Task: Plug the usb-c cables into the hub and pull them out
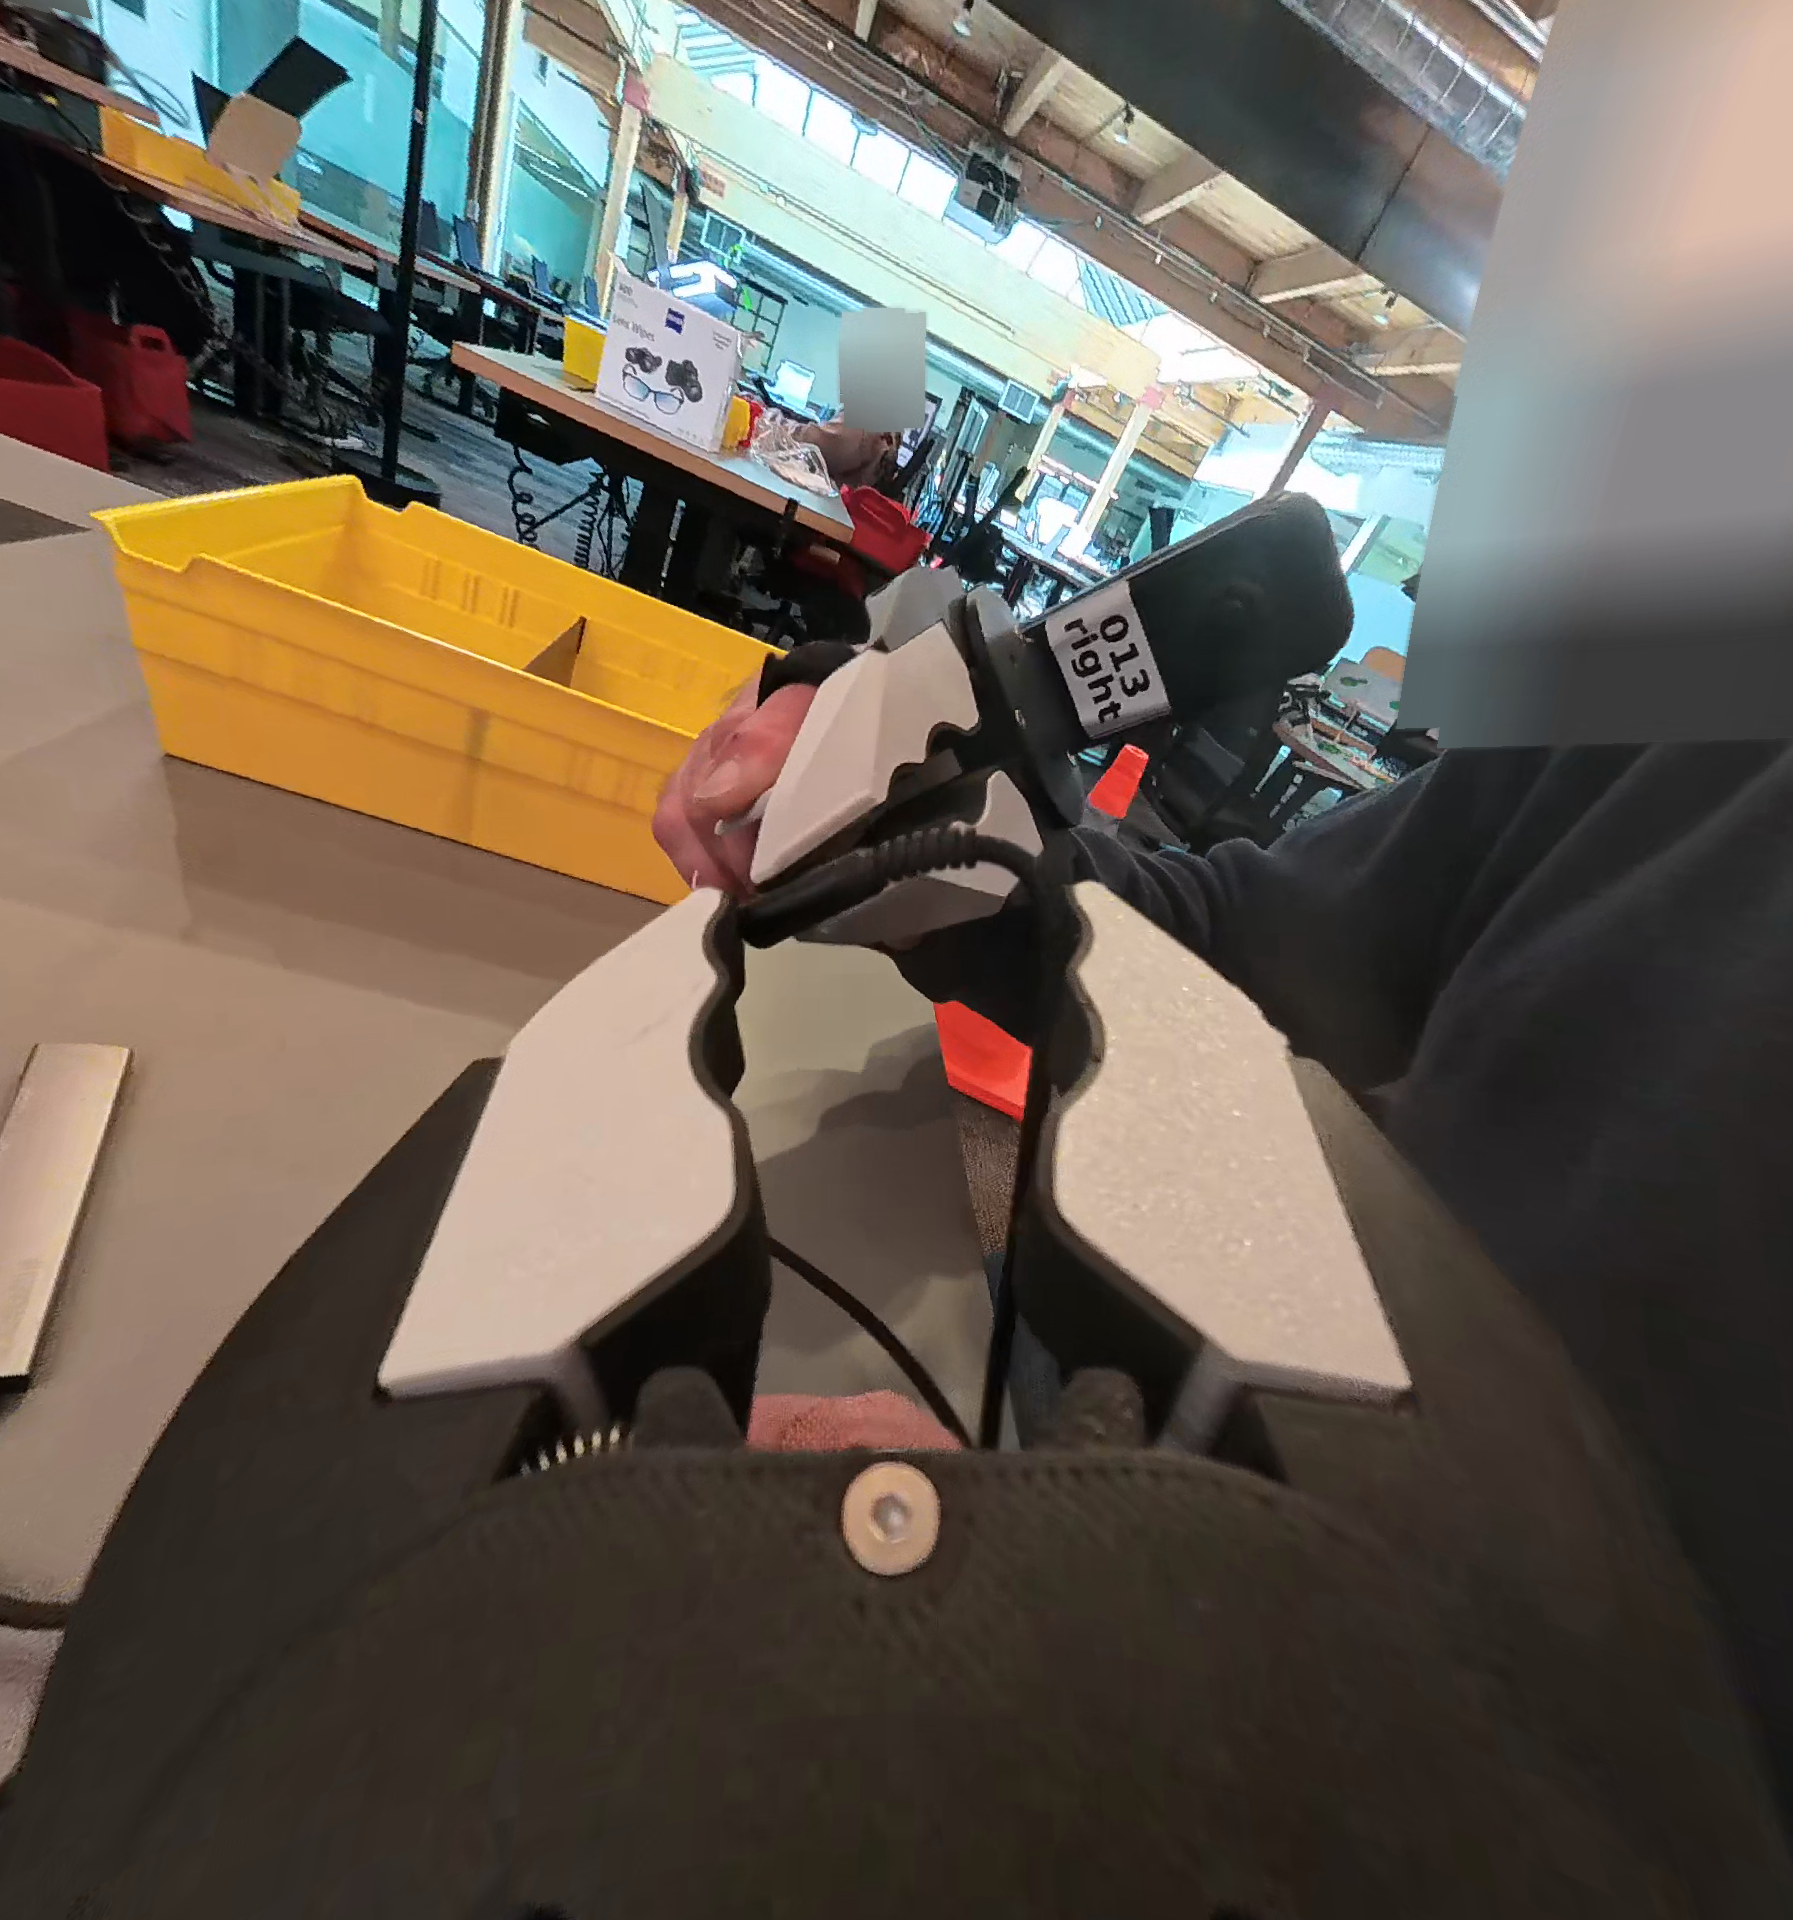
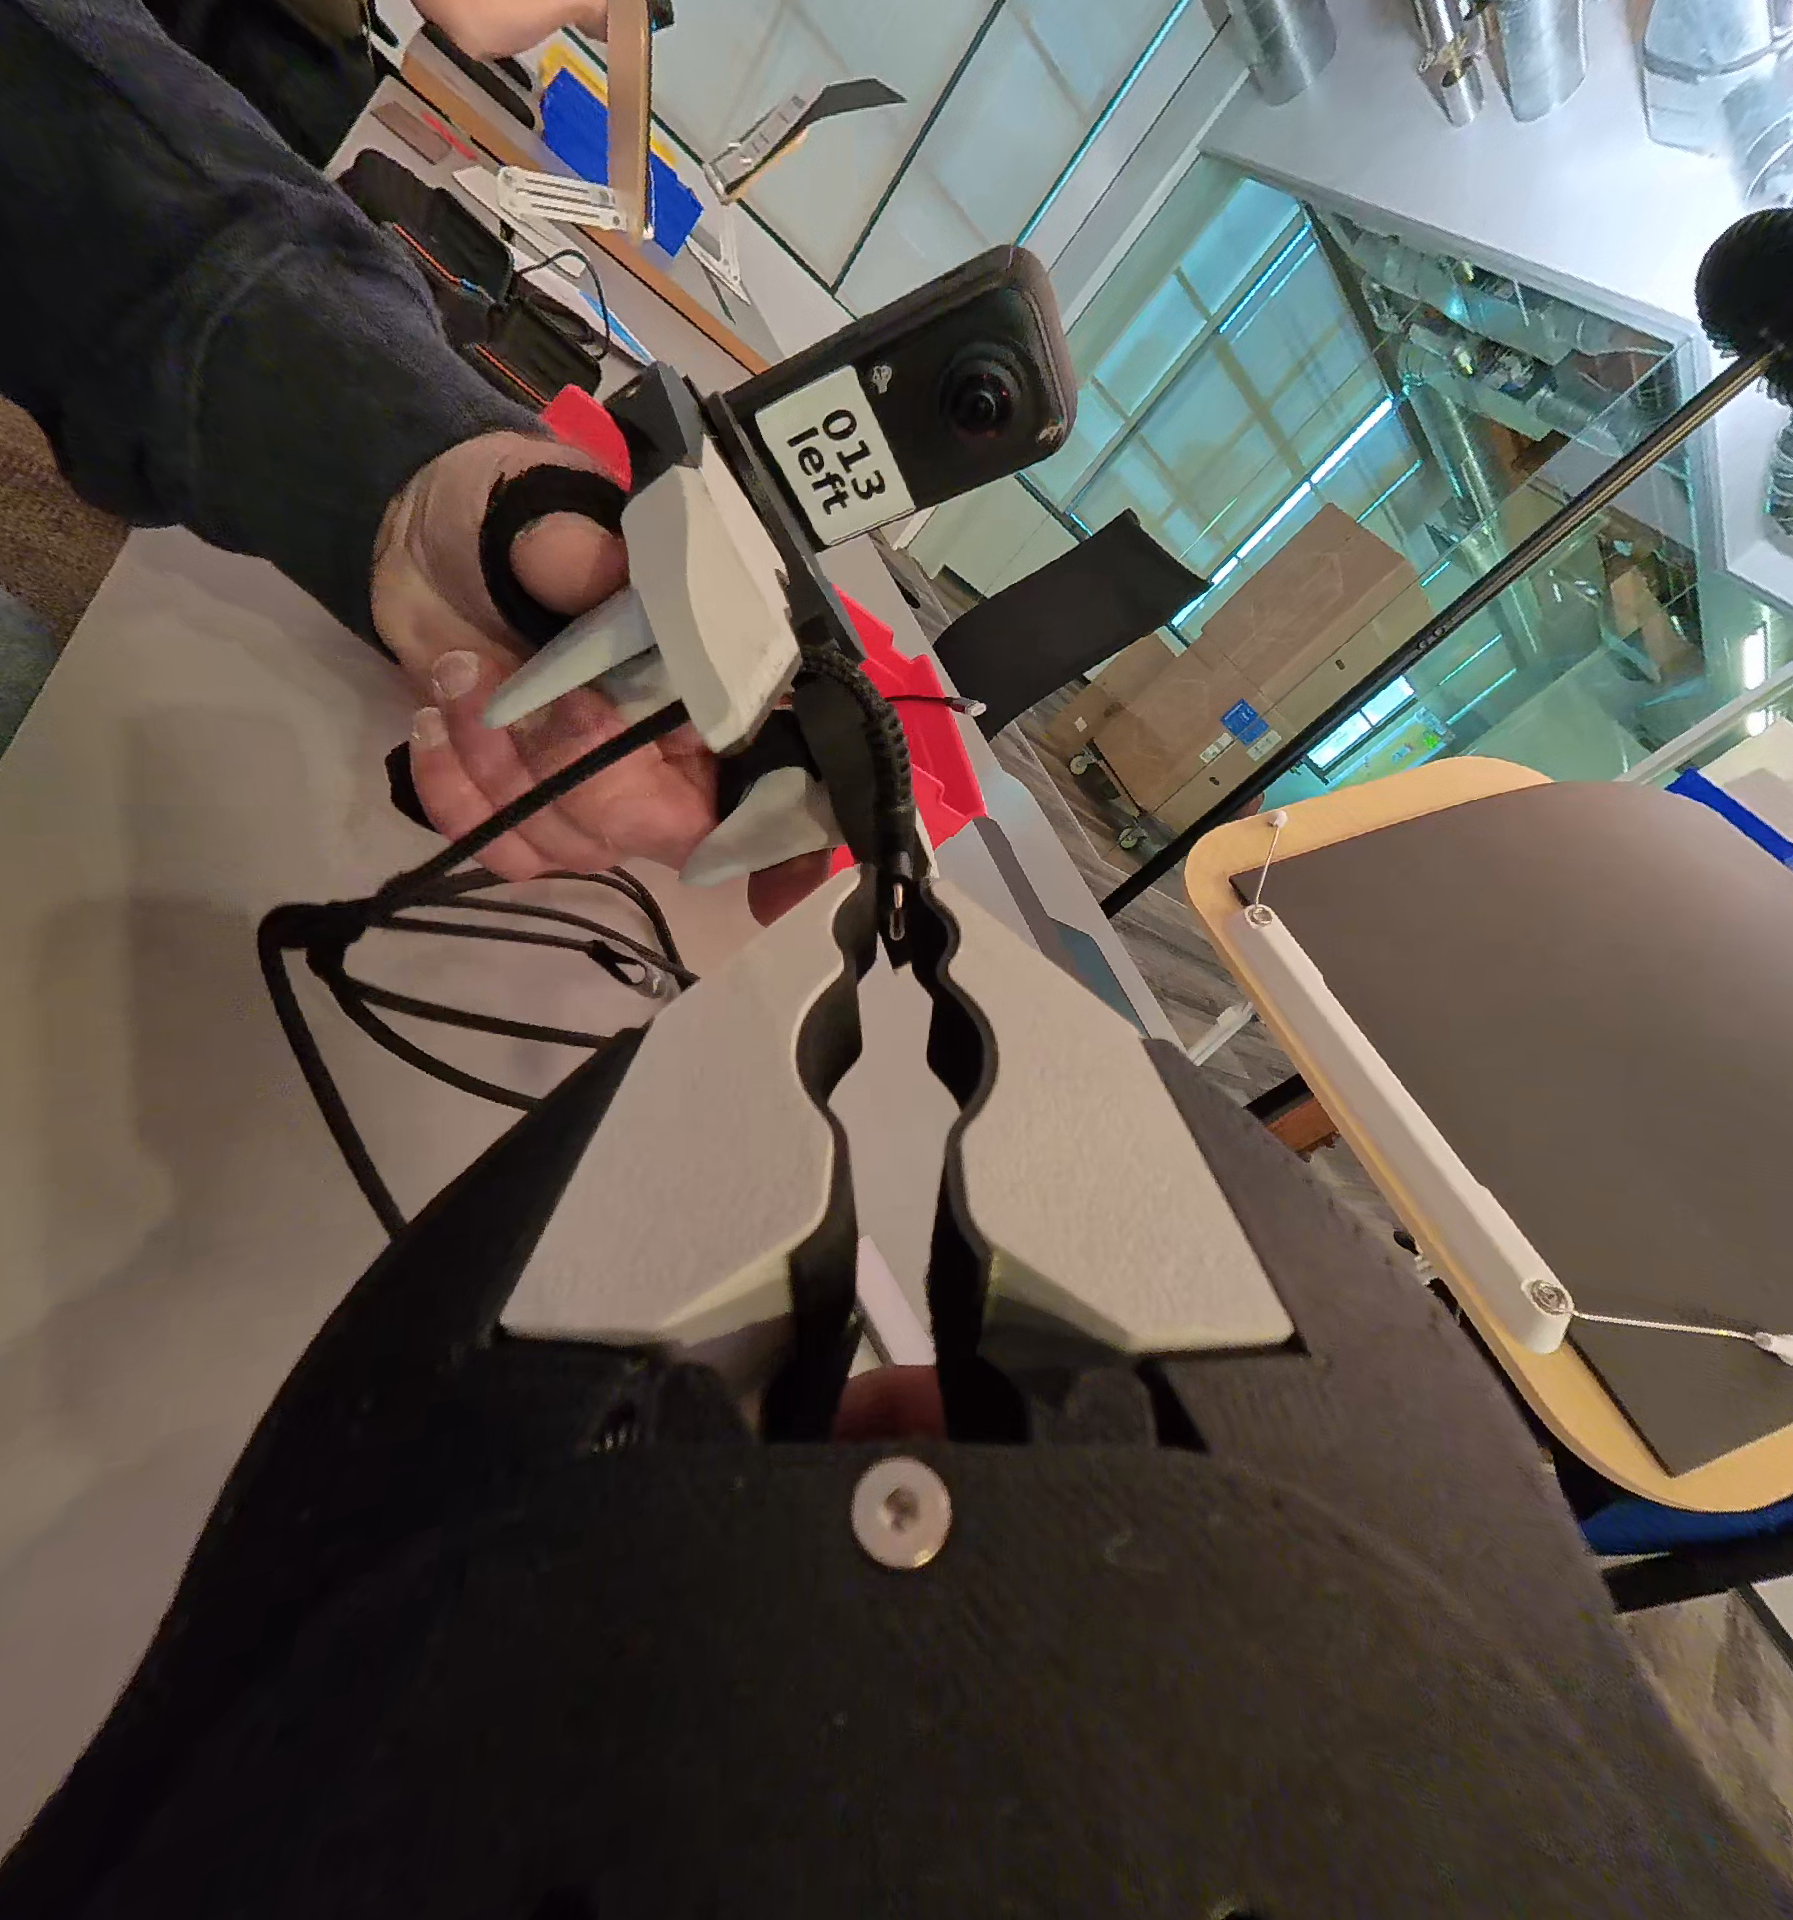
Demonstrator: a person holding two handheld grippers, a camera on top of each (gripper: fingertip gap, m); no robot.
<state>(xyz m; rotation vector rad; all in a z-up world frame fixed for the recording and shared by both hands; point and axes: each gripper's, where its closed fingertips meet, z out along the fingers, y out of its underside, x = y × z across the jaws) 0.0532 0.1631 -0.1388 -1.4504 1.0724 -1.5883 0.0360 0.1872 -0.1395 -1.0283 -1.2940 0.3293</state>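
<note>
Above the table [image 1: 248,935], both grippers meet around one black cable [image 1: 1025,1091]; the left gripper [image 1: 897,914] is spread wide, its grey fingers [image 1: 601,1122] well apart; the cable passes through the gap between them without being clamped, then drops toward the gripper base. The right gripper [image 2: 892,914] is nearly pressed together; its tips pinch the cable's plug [image 2: 897,920], whose metal end shows between them, facing the right wrist camera. In the left wrist view the same pinch appears from the side, with the ribbed strain relief curling out behind the right gripper's fingers. The rest of the cable lies in loose loops [image 2: 404,956] on the table, beside the person's left hand [image 2: 518,727]. The hub [image 1: 30,1195], a flat silver bar, lies on the table at the left, well apart from the plug; nothing is plugged into its visible long side. A yellow bin [image 1: 404,665] stands farther back on the table.
</note>
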